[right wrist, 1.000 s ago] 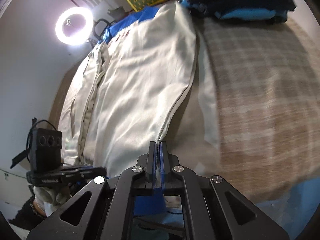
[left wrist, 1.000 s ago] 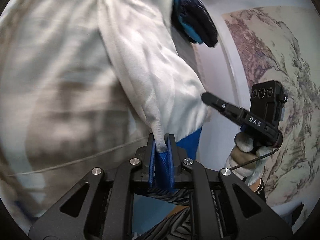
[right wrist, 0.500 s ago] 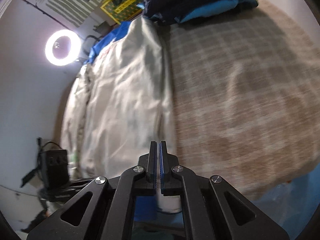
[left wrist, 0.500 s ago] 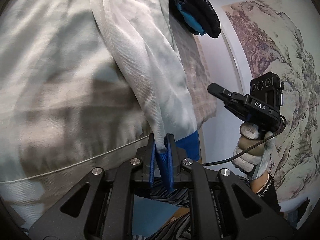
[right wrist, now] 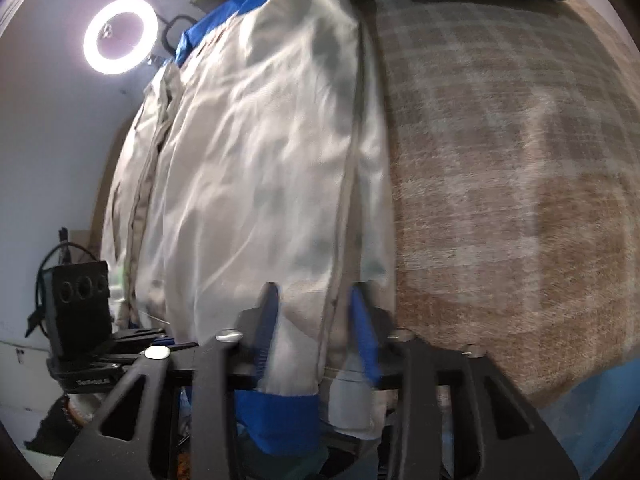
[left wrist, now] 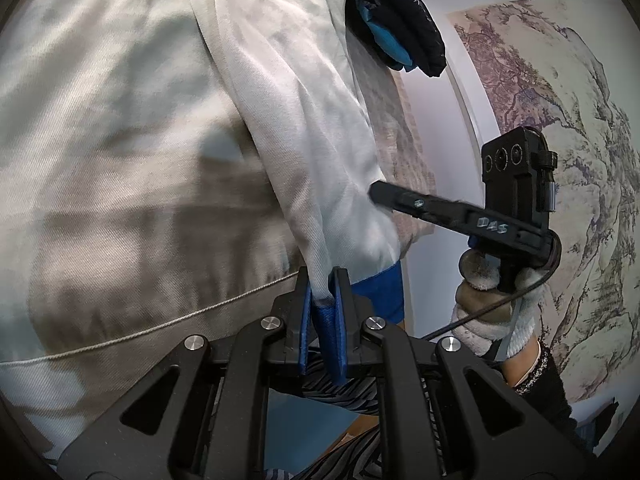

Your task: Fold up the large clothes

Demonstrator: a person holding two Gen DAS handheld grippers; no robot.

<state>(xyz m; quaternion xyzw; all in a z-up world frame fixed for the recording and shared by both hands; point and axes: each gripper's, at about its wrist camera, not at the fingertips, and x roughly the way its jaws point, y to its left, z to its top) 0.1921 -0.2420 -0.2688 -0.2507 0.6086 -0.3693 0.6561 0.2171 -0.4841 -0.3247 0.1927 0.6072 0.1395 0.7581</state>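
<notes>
Nearest in the left wrist view, the left gripper (left wrist: 322,292) is clamped on a pinch of the cream jacket (left wrist: 132,152): its blue-padded fingers (left wrist: 339,300) squeeze a fold of the pale cloth right where the white fabric meets a blue cuff (left wrist: 380,296). The pinched fold rises from the jaws as a long ridge running up and away. Under it the rest of the jacket lies spread to the left, a thin cord seam crossing its near part.

Just right of that fold, the right gripper (left wrist: 378,194) reaches in from the right, its dark tip touching or nearly touching the cloth; a white knitted glove (left wrist: 492,312) wraps its handle. From its own camera, the right gripper (right wrist: 314,300) has its jaws opening and standing wide apart, with the jacket's (right wrist: 260,160) near edge and a seam lying between the blue fingers (right wrist: 362,328), which do not press it. The blue hem band (right wrist: 276,412) hangs below them. The left gripper's camera block (right wrist: 80,304) shows at the near left.

The jacket stretches lengthwise away along the left side of a brown plaid blanket (right wrist: 500,160), which covers the surface to the right. At the far end lies a stack of dark navy and bright blue folded clothes (left wrist: 400,20). A ring light (right wrist: 120,36) glows against the far left wall; a landscape painting (left wrist: 560,140) hangs on the right wall.
</notes>
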